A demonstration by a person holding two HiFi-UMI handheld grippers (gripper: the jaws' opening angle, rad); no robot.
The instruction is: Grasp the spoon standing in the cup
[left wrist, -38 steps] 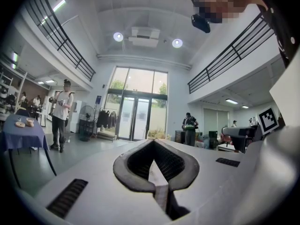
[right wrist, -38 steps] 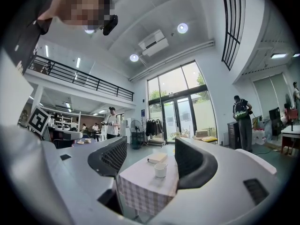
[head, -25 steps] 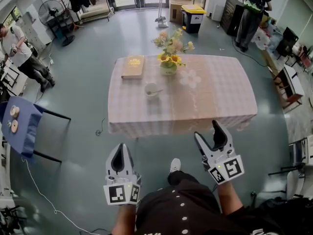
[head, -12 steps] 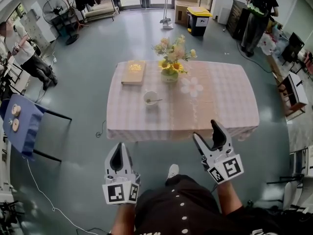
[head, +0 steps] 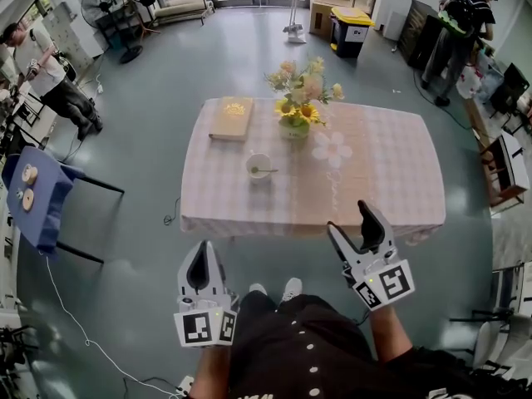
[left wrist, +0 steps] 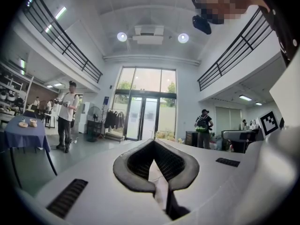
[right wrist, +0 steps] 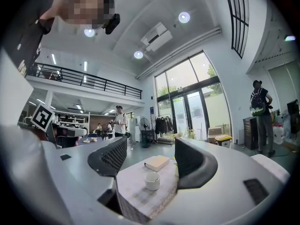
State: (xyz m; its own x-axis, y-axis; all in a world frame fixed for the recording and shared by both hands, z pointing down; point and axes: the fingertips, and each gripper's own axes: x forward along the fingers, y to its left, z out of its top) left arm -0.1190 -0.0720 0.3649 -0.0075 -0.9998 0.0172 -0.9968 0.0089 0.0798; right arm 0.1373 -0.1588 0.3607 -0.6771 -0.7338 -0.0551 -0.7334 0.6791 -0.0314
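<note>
A white cup (head: 258, 167) stands on the pink checked table (head: 374, 173), left of its middle. A spoon (head: 267, 170) rests in the cup, its handle leaning right over the rim. My left gripper (head: 202, 248) hangs shut and empty over the floor, short of the table's near edge. My right gripper (head: 350, 221) is open, its tips near the table's front edge, well right of the cup. In the right gripper view the cup (right wrist: 152, 180) shows between the open jaws of the right gripper (right wrist: 151, 146), still far off. The left gripper (left wrist: 153, 142) view shows its jaws meeting.
A tan book (head: 231, 118) and a vase of flowers (head: 298, 98) sit on the table behind the cup. A blue-covered stand (head: 37, 206) is at the left, a cable (head: 170, 216) lies by the table, and people (head: 50, 73) stand at the room's edges.
The person has stepped a little towards the table, which now sits slightly nearer the grippers. Both grippers keep their pose: left shut, right open.
</note>
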